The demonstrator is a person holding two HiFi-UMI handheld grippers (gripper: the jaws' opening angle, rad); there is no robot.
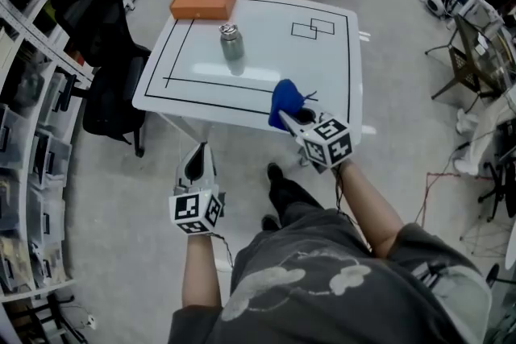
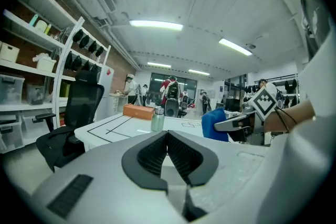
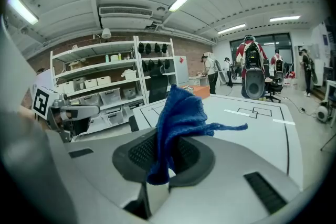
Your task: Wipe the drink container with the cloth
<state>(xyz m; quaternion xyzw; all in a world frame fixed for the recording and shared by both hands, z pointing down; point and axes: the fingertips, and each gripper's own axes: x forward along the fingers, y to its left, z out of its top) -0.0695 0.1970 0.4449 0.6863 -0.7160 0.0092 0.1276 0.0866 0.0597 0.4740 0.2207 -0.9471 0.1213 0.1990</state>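
The drink container (image 1: 232, 43) stands upright and free on the desk (image 1: 326, 68), at about 11 o'clock from the cloth (image 1: 286, 102). The right gripper (image 1: 292, 122) has its jaws pinching only a fold of that cloth, so firm rubbing could well drag it loose. The left gripper (image 2: 167, 136) has its jaws pressed together on nothing, short of the desk's near edge. If the flask is wiped unsteadied, it may tip or slide toward the orange box (image 1: 203, 2) at its 11 o'clock.

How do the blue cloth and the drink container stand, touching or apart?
Apart. The head view shows the cloth, clamped in the right hand-held gripper at the near edge of the table, with bare tabletop between it and the drink container.
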